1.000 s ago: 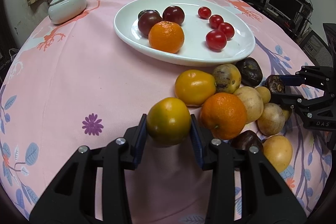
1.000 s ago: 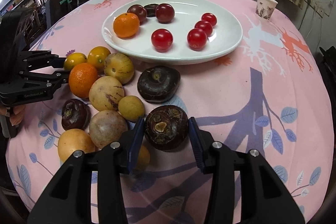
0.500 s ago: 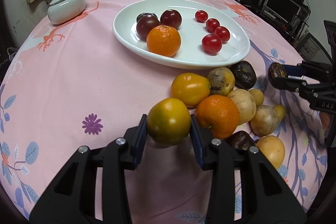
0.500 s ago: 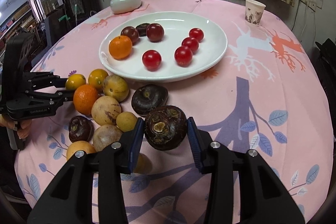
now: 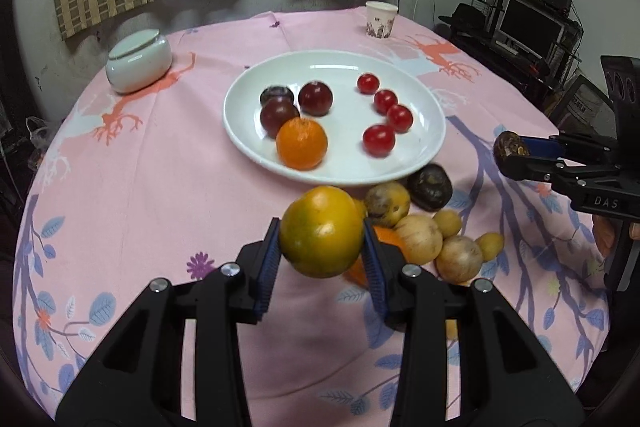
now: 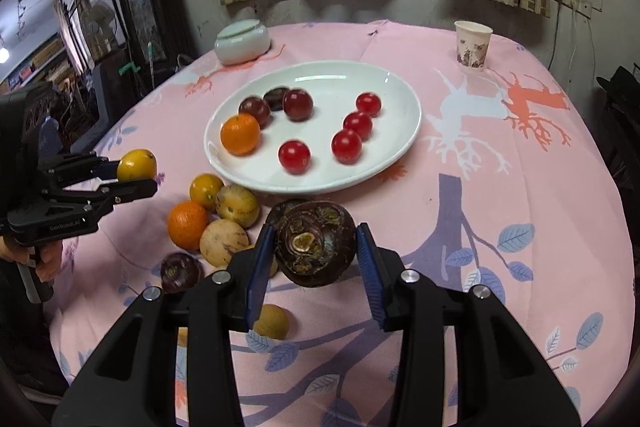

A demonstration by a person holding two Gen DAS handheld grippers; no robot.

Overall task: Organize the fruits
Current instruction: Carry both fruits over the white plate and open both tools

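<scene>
Care is needed now: left gripper (image 5: 322,255) clamps the greenish orange (image 5: 321,231) and right gripper (image 6: 316,259) clamps the dark round fruit (image 6: 315,243), both held above the tablecloth (image 5: 160,187), so carry each level to its own group on the white plate (image 5: 424,155).

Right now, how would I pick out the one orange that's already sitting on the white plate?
Find the big white oval plate in the middle of the pink tablecloth. On the plate's near side, touching a cluster of dark plums, lies the orange. It is the only orange-coloured fruit on the plate; everything else there is dark purple or a small shiny red tomato.
</scene>
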